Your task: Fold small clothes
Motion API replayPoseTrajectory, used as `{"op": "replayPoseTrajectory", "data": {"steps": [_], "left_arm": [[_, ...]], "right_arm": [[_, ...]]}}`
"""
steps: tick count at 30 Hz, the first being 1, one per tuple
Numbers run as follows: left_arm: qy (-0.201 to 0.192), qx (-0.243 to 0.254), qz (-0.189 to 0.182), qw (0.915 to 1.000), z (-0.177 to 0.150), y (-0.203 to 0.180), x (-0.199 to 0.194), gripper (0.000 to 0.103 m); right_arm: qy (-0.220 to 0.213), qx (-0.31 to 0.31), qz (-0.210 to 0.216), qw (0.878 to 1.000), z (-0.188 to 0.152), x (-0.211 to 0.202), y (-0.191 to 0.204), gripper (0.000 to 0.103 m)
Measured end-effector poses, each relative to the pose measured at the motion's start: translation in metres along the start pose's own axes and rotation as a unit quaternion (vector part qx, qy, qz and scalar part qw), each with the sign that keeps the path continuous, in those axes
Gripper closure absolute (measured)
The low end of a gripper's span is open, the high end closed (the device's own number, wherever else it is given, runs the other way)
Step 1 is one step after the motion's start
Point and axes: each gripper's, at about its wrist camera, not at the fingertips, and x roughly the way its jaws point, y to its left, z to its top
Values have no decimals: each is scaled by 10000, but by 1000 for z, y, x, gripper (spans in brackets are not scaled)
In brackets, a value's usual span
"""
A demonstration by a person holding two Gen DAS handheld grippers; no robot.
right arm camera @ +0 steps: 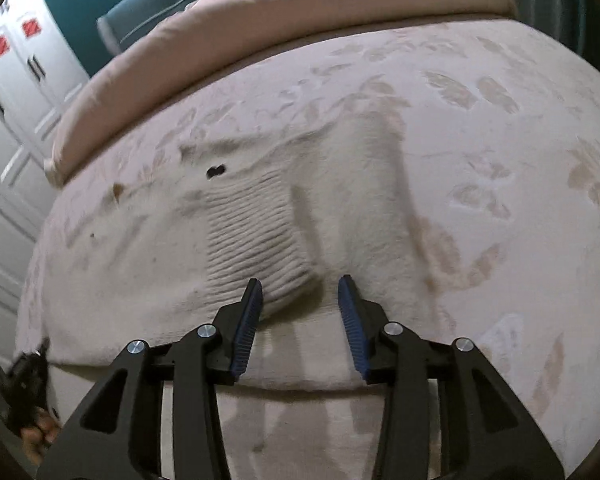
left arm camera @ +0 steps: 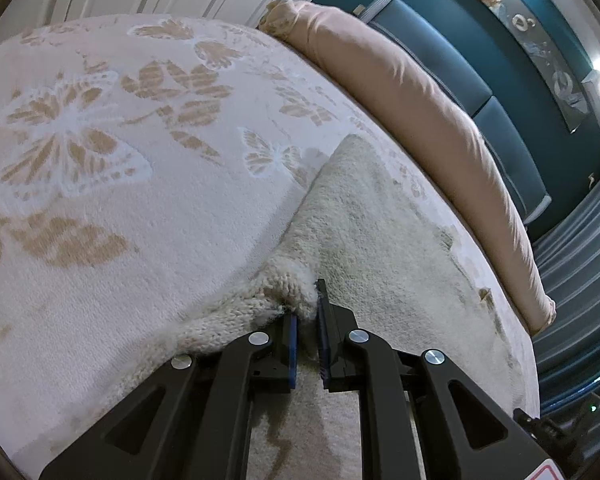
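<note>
Cream knit sweater spread flat on bed. Left claw clenched on sweater edge. Right claw released, parted above ribbed cuff, gripping nothing.

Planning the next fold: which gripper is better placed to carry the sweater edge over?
Left. The left gripper already pinches the knit sweater edge; the right gripper hangs open above it, holding nothing.

Teal wall, white panelled doors
</note>
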Motion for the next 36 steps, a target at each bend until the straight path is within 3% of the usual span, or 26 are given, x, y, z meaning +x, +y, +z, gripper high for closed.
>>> {"op": "replayPoseTrajectory", "data": {"steps": [1,2,5,7,9,11,12,16,19,21,23,25,28,31,36], "left_arm": [[69,-19,33,10000,3,-1,-1,91],[162,13,112,9998,7,-5,-3,91],[289,124,186,9993,17,-12,-10,91],[377,172,273,9988,22,-15,-9,91],[503,191,392,9978,22,-14,-2,91],[599,235,550,9964,18,-11,6,91],[574,270,558,9964,17,-11,6,91],[680,368,472,9959,17,-17,-14,89],[591,664,412,9952,11,-17,-54,88],[610,861,355,9938,1,-9,-90,77],[707,980,364,9920,-15,7,-129,57],[812,983,441,9909,-31,22,-156,48],[1223,613,422,9897,-65,55,-195,45],[1524,155,331,9876,-91,77,-211,43],[1757,-275,-24,9841,-119,79,-217,43]], "right_arm": [[27,-28,51,10000,4,0,3,93],[-27,42,227,9997,11,-6,5,98],[-749,285,844,9932,24,-55,2,99],[-947,329,908,9908,23,-66,-6,99],[-562,301,542,9965,16,-41,-15,99],[266,285,87,9992,0,7,-27,100],[140,260,123,9995,1,5,-26,99],[-219,263,423,9985,2,-44,-12,95],[-513,-162,265,9982,-15,-96,-9,89],[-494,-142,355,9980,-41,-130,-23,85],[-372,-51,408,9985,-73,-158,-43,70],[-200,124,314,9992,-116,-182,-66,59],[163,392,205,9989,-161,-199,-87,58],[509,1006,502,9924,-203,-207,-104,53],[685,1401,1033,9824,-227,-204,-98,51]]}}
